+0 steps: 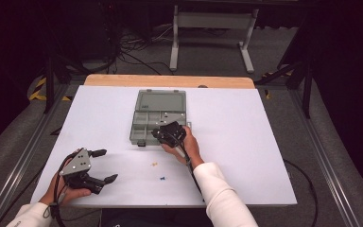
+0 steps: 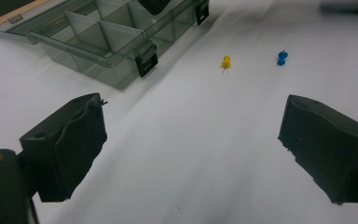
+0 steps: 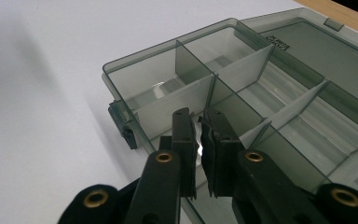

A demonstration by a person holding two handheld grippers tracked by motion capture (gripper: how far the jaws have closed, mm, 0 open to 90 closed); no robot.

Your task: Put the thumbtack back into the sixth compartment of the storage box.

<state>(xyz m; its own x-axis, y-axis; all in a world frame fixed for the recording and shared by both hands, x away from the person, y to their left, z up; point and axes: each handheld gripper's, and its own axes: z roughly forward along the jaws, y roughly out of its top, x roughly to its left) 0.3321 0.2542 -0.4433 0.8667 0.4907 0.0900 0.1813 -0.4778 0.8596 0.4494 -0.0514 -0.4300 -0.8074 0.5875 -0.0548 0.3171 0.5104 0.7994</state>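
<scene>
A smoky clear compartment box (image 1: 138,134) lies open at mid table, its lid (image 1: 160,100) folded back flat. My right gripper (image 1: 159,133) hangs over the box's front right compartment. In the right gripper view its tips (image 3: 198,128) point down into the box (image 3: 135,79) beside a divider, with only a slim gap between the pads and a pale glint in it. I cannot make out any object there. My left gripper (image 1: 103,165) rests low at the table's front left, jaws wide apart (image 2: 191,140) and empty. A yellow pushpin (image 2: 225,61) and a blue pushpin (image 2: 282,57) lie on the white sheet ahead of it.
The two pushpins (image 1: 154,164) (image 1: 162,178) sit between my hands, near the front of the white sheet (image 1: 246,142). The box's black latches (image 2: 146,59) face me. Beyond the table's wooden far edge (image 1: 170,80) stand a white frame and cables on the floor.
</scene>
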